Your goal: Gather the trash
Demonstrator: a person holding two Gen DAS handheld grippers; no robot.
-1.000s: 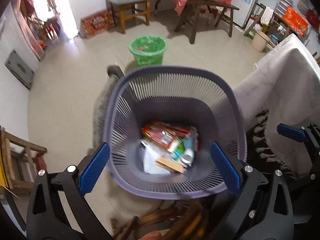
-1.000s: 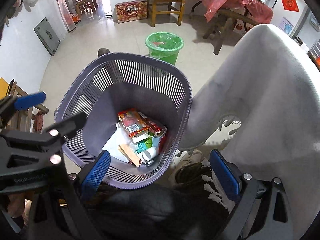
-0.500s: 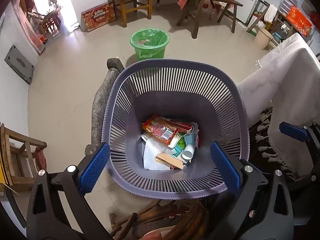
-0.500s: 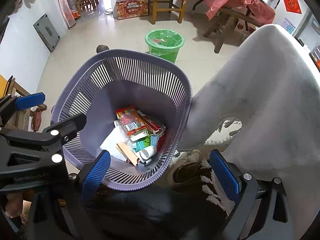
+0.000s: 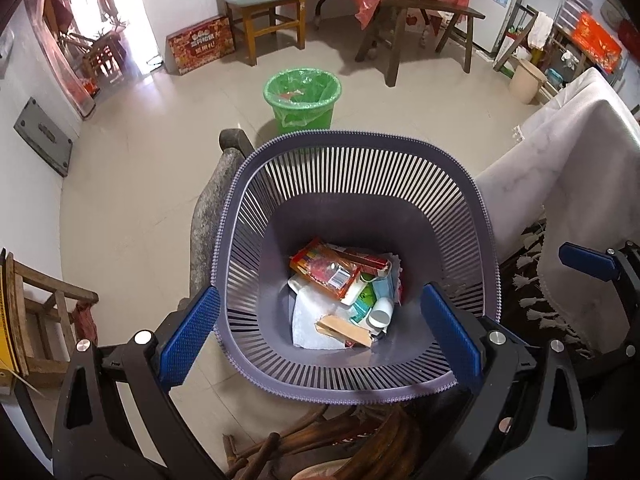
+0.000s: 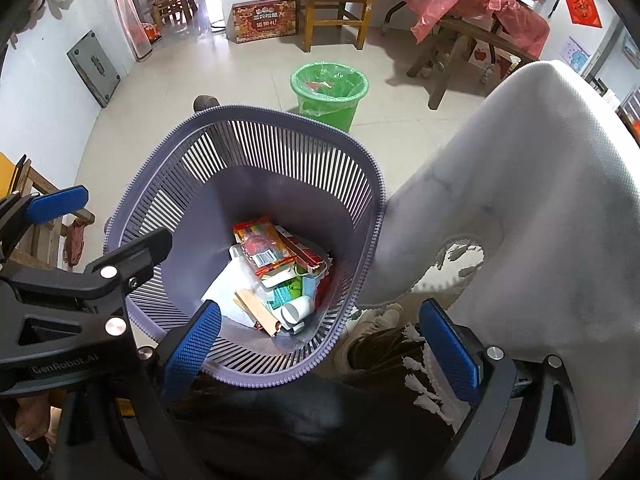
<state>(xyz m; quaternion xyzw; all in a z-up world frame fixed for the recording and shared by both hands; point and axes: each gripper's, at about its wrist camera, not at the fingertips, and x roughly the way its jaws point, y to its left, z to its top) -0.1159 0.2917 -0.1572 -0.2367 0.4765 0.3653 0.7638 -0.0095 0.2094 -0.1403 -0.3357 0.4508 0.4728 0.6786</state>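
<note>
Your left gripper (image 5: 320,336) is spread wide and holds nothing; its two blue pads (image 5: 188,336) stand outside the near rim of the purple slatted basket (image 5: 352,152), one at each side. On its left there is bare tiled floor (image 5: 132,200) up to the white wall, and a wooden chair frame (image 5: 36,312) stands close at the lower left edge. A grey padded armrest (image 5: 210,208) touches the left wall of the basket.

The trash lies at the bottom of the basket: a red snack wrapper (image 5: 324,272) with a barcode, white paper (image 5: 312,320), a flat wooden stick (image 5: 344,328), a green carton (image 5: 366,296) and a small white bottle (image 5: 380,312). The writing on them is too small to read.

Beyond the far rim, well apart, a green lined bin (image 5: 302,98) stands on open floor.

Your right gripper (image 6: 320,340) is also spread wide and empty, above the right near rim. A white fringed cloth (image 6: 540,184) touches the right edge of the basket and leaves little room there. On the left gripper's body you can read "GenRobot.AI" (image 6: 66,366).
</note>
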